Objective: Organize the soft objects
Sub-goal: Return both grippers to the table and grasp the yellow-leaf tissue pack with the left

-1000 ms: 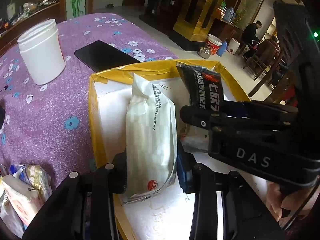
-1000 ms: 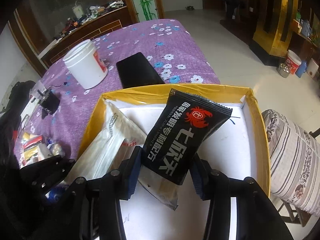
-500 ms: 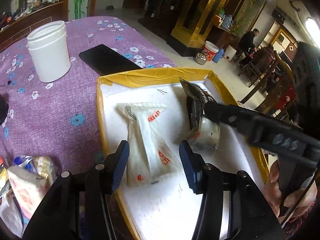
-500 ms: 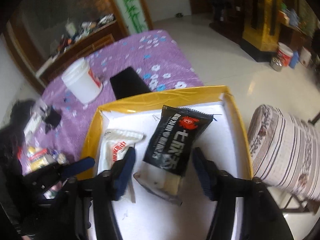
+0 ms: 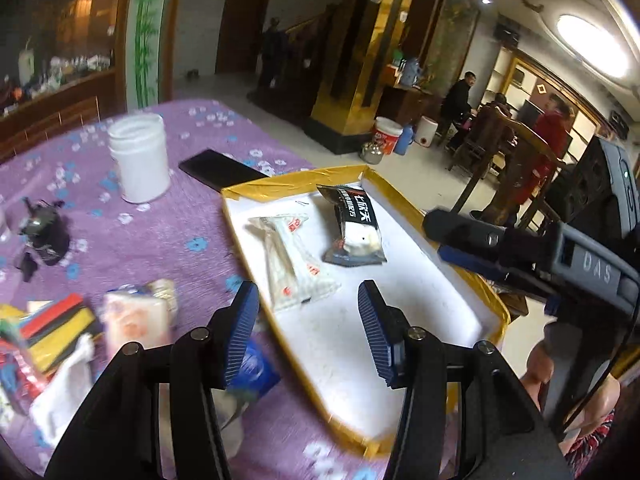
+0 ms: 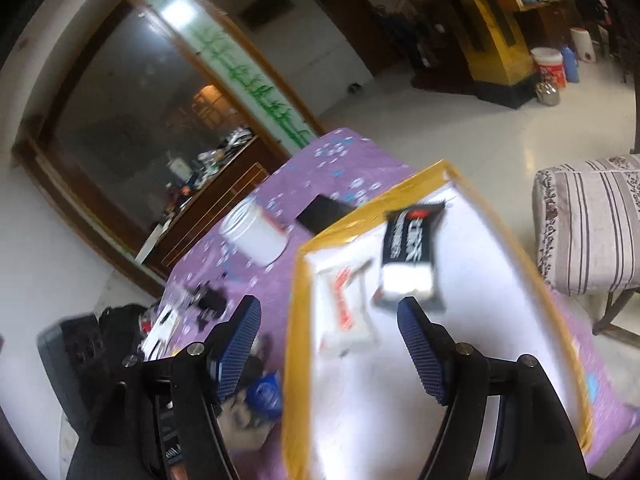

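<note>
A shallow white tray with a yellow rim sits on the purple flowered tablecloth. A white soft packet and a black soft packet lie flat side by side in it; both also show, blurred, in the right wrist view, white and black. My left gripper is open and empty, raised above the tray's near left rim. My right gripper is open and empty above the tray; its body shows in the left wrist view over the tray's right rim.
A pile of soft packets lies at the table's near left. A white jar, a black phone and a small black object stand beyond. A striped chair cushion is right of the table.
Both grippers let go of their packets into the tray, opened, then pulled back and up. The packets now lie flat. The right view has tilted and blurred.
</note>
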Motion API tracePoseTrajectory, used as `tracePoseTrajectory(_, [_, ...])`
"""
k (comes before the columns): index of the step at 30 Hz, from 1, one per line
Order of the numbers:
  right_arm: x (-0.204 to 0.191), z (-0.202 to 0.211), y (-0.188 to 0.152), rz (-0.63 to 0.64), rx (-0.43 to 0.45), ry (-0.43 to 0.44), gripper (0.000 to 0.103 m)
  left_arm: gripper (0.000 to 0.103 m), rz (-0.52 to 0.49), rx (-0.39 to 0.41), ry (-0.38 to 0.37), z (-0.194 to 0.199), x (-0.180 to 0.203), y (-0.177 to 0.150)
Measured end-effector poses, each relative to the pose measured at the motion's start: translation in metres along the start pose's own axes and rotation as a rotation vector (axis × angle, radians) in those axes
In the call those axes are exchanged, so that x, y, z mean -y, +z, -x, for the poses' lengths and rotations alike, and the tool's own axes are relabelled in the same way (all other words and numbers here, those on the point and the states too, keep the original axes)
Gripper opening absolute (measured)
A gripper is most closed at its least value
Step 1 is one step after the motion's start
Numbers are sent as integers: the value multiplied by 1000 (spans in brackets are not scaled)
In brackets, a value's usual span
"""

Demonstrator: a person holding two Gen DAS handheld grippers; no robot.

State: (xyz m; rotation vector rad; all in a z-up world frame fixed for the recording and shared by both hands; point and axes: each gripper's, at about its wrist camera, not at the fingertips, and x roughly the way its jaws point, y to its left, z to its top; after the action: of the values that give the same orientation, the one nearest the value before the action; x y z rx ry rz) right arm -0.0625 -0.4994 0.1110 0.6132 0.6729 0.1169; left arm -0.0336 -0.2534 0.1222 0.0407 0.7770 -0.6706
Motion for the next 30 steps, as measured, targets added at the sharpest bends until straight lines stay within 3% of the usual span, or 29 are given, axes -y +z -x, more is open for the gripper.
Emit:
tracePoseTrajectory(4, [-20,-3,-37,-27,-70,107,74,51,-12,35,3,30,-14,-14])
tracePoseTrajectory(6, [-28,-9,-49,-29,-106,136,77,60,-8,53,10,45,-26,-23])
tracePoseTrajectory(7, [-31,-10,-54,-20,-107,134,80,65,-5,63,15,52,-32,-28])
tracePoseTrajectory(12, [-55,-16,-76,59,-117,103,81,66,35,101,85,80,-76,-49])
tracePoseTrajectory(17, [-77,-25,-99,160,-158,102,87,66,146,87,168,102,-131,-76])
tracePoseTrajectory(24, [-112,-28,-130,403,-102,28,87,66,270,63,312,126,-197,-107])
tracePoseTrajectory(27, [-120,-29,-138,443,-108,49,87,66,346,23,360,127,-227,-119])
tracePoseTrajectory(30, [-124,-34,-141,432,-135,76,87,66,410,-33,358,115,-249,-125])
